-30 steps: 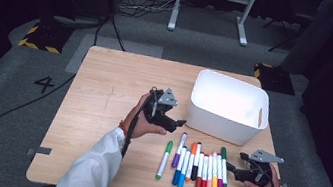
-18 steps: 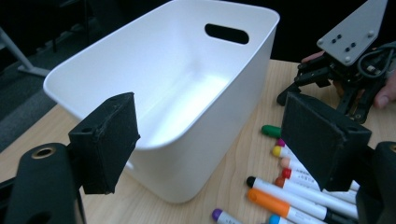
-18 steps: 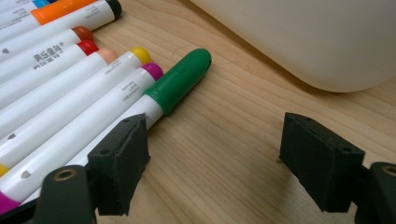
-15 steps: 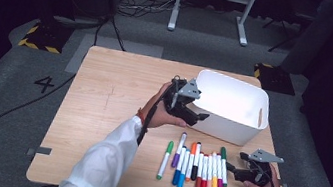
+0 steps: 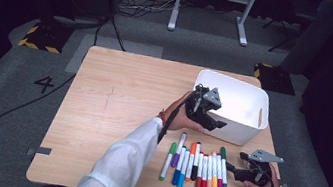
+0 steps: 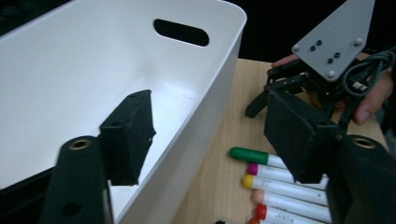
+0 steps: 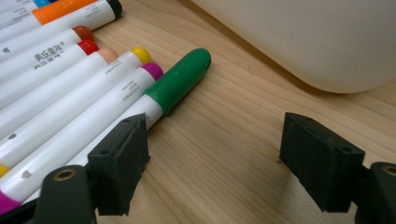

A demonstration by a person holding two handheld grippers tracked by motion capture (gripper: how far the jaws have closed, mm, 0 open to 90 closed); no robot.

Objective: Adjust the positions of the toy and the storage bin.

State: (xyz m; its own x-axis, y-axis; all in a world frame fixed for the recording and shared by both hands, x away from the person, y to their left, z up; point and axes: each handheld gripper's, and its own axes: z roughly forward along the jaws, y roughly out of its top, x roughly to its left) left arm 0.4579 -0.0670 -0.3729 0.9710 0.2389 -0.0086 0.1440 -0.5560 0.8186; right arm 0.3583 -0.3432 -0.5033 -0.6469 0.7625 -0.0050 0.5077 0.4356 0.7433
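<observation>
A white bin (image 5: 250,129) stands at the table's right rear. In front of it lies a row of several coloured markers (image 5: 196,166). My left gripper (image 5: 215,124) hangs over the bin's near wall (image 6: 205,116). Its jaws have just been closing, but they still stand apart with nothing between them (image 6: 210,135); one is over the bin's inside, the other over the table. My right gripper (image 5: 231,168) rests low on the table right of the row, open and empty (image 7: 215,158). The green-capped marker (image 7: 180,79) lies just beside its left jaw.
The wooden table (image 5: 117,101) has bare room across its left half. The bin's far wall has a handle slot (image 6: 181,31). The right gripper's grey plate (image 6: 331,42) shows beyond the green marker (image 6: 250,155). Cables and a metal stand lie on the floor behind.
My left gripper has travelled right and slightly up, from beside the markers' far ends to the bin's near edge. The right gripper has stayed put.
</observation>
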